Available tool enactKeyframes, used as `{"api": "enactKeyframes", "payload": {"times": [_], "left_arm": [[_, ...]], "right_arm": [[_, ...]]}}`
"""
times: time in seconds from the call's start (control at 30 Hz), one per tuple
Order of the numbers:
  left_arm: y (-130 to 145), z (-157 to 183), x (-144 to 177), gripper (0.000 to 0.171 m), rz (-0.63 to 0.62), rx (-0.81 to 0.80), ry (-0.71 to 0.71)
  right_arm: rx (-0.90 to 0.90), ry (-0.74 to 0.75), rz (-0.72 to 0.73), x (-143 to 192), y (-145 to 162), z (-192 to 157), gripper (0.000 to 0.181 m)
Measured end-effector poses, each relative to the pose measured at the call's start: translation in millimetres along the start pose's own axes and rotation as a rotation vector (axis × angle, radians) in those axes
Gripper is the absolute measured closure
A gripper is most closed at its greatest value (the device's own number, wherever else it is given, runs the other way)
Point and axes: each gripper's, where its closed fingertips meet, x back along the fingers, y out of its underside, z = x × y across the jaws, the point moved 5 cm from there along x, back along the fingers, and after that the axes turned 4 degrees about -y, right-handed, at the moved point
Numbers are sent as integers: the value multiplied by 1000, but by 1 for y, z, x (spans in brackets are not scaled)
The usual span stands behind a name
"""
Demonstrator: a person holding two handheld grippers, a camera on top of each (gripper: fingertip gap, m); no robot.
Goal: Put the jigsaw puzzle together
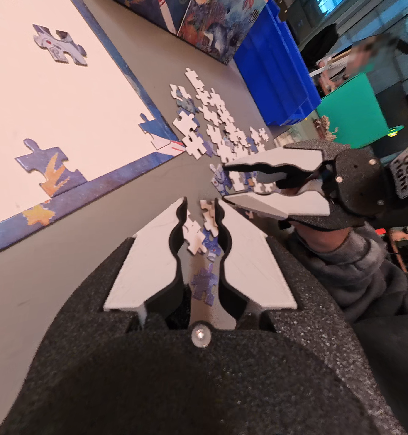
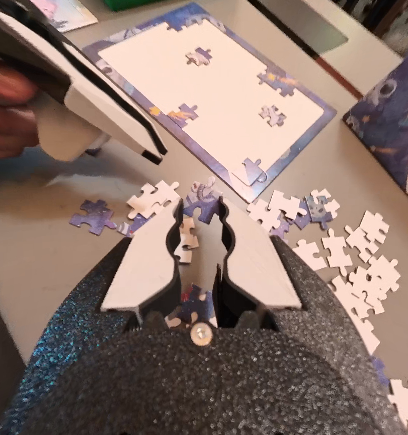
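The puzzle frame [image 1: 99,188] [image 2: 299,164] has a blue border and a white inside and lies on the grey table. A few pieces sit in it, one of them a blue piece with an orange flame [image 1: 49,169] [image 2: 184,113]. Loose pieces [image 1: 212,117] [image 2: 363,259], mostly white side up, lie in a heap by its corner. My left gripper [image 1: 200,202] is open above a white piece [image 1: 193,235] and blue pieces; it also shows in the right wrist view [image 2: 155,157]. My right gripper [image 2: 200,200] [image 1: 224,183] is open over a blue astronaut piece [image 2: 203,200]. Neither gripper holds anything.
The picture-printed puzzle box [image 1: 198,23] [image 2: 386,129] stands beyond the heap, with a blue bin [image 1: 276,70] beside it. A green object [image 1: 351,113] is past the table edge. A person's grey sleeve [image 1: 339,259] and hand [image 2: 5,106] hold the grippers. There is about 5 centimetres between the tips of the two grippers. The white piece [image 1: 193,235] is about equally far from each gripper, around 5 centimetres. It is also in sight in the right wrist view [image 2: 147,203].
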Motion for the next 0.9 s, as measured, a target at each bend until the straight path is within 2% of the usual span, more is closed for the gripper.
{"api": "enactKeyframes", "payload": {"times": [0.23,0.37,0.53,0.63,0.67,0.7,0.9], "left_arm": [[-10,14,10,149,68,106,196],[-12,17,14,149,85,148,264],[-7,22,9,150,44,101,259],[-6,24,10,170,46,70,257],[-6,24,10,171,48,67,253],[-7,23,10,171,49,71,253],[-15,18,18,171,113,91,253]], "right_arm": [[135,-3,124,11,-19,-17,152],[167,-4,168,14,-25,-23,151],[177,-41,193,16,-27,-28,151],[202,-29,195,16,-28,-30,153],[209,-27,197,16,-28,-30,162],[212,-24,200,16,-28,-30,163],[115,-36,234,19,-28,-22,146]]}}
